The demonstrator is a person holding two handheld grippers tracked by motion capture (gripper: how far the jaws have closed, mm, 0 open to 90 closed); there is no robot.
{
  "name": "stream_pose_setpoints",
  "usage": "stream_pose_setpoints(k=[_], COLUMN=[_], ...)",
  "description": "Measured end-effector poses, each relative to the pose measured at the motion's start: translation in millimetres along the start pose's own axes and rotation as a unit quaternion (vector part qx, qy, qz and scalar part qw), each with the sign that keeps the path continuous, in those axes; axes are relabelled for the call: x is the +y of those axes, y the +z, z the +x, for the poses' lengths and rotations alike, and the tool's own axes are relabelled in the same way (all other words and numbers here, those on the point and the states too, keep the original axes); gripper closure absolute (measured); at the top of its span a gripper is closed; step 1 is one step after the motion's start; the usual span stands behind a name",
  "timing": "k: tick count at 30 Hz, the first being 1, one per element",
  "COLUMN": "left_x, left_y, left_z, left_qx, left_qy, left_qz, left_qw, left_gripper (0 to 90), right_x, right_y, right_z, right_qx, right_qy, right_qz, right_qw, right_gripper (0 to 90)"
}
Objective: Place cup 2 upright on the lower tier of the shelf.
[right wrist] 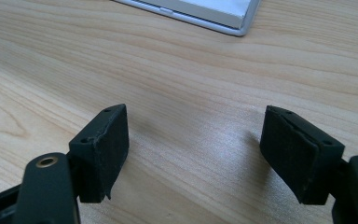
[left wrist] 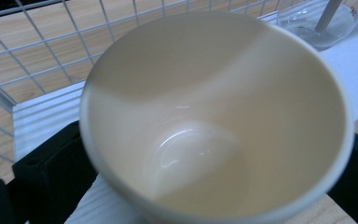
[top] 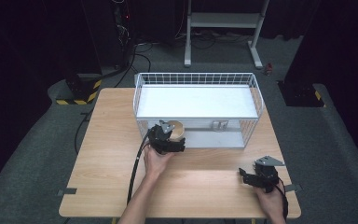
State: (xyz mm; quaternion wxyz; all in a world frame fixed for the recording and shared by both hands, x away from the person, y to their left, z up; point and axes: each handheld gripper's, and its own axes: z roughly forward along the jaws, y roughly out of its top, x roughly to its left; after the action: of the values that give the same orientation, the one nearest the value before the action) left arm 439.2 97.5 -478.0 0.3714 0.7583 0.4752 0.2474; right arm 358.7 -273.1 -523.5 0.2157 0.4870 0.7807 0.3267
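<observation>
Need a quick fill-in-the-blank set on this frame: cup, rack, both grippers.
1. The cream cup sits between the jaws of the ____ gripper.
2. The white wire rack stands on a ____ table.
3. The right gripper has its jaws open above bare ____.
4. Seen from the left gripper view, the cup's inside is ____.

Missing words: left; wooden; tabletop; empty

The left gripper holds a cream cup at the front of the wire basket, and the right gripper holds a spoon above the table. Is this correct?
Not quite. The right gripper holds nothing: the right gripper view shows its jaws open over the bare table. The left gripper is at the cream cup by the wire basket.
</observation>
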Motion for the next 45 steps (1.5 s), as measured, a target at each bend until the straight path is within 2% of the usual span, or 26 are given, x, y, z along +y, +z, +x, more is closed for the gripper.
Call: stream_pose_setpoints(k=[10, 21, 26, 29, 33, 41, 45], left_x=[-12.5, -23.6, -26.1, -26.2, -26.4, -25.1, -24.1], left_y=[-6.8, -10.4, -8.6, -8.3, -8.7, -7.2, -6.8], left_z=[2.5, -0.9, -3.3, -4.3, -4.3, -5.6, -5.9], left_qx=[-0.002, -0.002, 0.002, 0.004, 0.012, 0.020, 0.026], left_qy=[-0.001, -0.001, 0.011, 0.006, 0.018, 0.008, 0.017], left_qz=[0.011, 0.012, 0.017, 0.018, 0.023, 0.021, 0.020], left_qw=[0.9999, 0.9999, 0.9998, 0.9998, 0.9995, 0.9996, 0.9993], left_gripper=[1.9, 12.4, 16.2, 16.3, 19.7, 24.5, 30.2], right_x=[0.0, 0.0, 0.0, 0.1, 0.0, 0.0, 0.0], right_y=[0.0, 0.0, 0.0, 0.1, 0.1, -0.1, -0.1], right_z=[0.0, 0.0, 0.0, 0.0, 0.0, 0.2, 0.2], right_qx=[0.000, 0.000, 0.000, 0.000, 0.000, 0.000, 0.000], right_qy=[0.000, 0.000, 0.000, 0.000, 0.000, 0.001, 0.001], right_qz=[0.000, 0.000, 0.000, 0.000, 0.000, 0.000, 0.000], right_qw=[1.0000, 1.0000, 1.0000, 1.0000, 1.0000, 1.0000, 1.0000], right_gripper=[23.7, 23.7, 23.7, 23.7, 23.7, 23.7, 23.7])
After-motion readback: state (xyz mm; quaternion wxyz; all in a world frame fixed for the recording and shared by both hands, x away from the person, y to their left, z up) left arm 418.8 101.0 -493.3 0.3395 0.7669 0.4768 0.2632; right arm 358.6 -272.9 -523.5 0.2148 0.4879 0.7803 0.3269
